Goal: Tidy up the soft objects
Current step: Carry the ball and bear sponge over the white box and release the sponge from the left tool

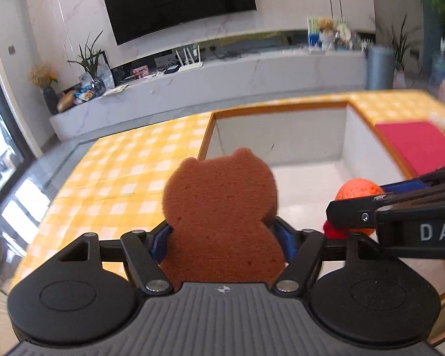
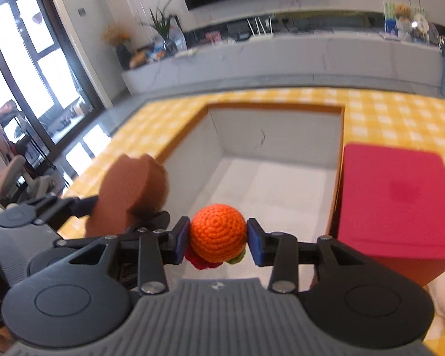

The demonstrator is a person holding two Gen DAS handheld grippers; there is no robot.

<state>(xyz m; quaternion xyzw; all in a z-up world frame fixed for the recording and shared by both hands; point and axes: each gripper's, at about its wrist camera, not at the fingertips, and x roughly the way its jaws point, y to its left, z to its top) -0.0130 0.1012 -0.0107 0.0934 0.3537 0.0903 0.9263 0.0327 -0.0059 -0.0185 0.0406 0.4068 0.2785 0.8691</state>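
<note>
Red box lid (image 2: 397, 201) shows whole only from right wrist.

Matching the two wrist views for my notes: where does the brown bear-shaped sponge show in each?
Left wrist: brown sponge at centre, upright between this gripper's jaws.
Right wrist: sponge at left, below middle, edge-on.
Shared landmark: the white open box beyond it.

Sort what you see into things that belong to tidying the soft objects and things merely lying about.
Job: brown bear-shaped sponge in left claw; orange crocheted ball in right claw; open white-lined box.

Lying about: red flat lid, yellow checked tablecloth.
</note>
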